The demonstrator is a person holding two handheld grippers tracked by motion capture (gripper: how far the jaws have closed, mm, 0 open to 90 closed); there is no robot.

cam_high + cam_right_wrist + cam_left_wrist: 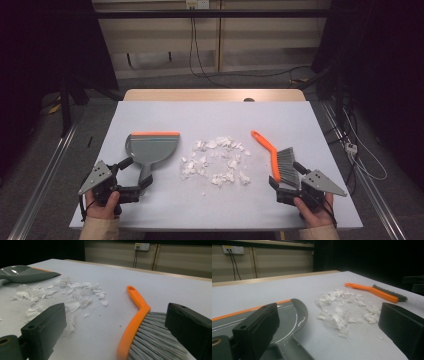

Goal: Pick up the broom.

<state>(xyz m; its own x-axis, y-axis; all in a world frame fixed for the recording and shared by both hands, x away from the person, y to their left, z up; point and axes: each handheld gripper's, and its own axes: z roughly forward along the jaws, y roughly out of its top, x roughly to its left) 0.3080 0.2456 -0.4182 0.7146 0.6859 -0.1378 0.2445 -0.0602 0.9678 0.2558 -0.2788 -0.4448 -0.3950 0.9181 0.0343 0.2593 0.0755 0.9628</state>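
Dark walls and trailing cables ring a pale grey worktop (150,112), and the job looks barely begun — both tools lie flat, nothing lifted. At the near left corner the left gripper (134,176) sits with its jaws spread either side of the handle of the grey dustpan (151,148), not pinching it as far as I can judge; at the near right the right gripper (287,178) is likewise spread, straddling the bristle end of the orange brush (276,157). Between the tools, mid-worktop, lies a loose heap of white paper scraps (217,160) — torn, crumpled bits. Next, I'd say, each gripper must close on its tool, the brush probably by its orange back rather than the soft bristles
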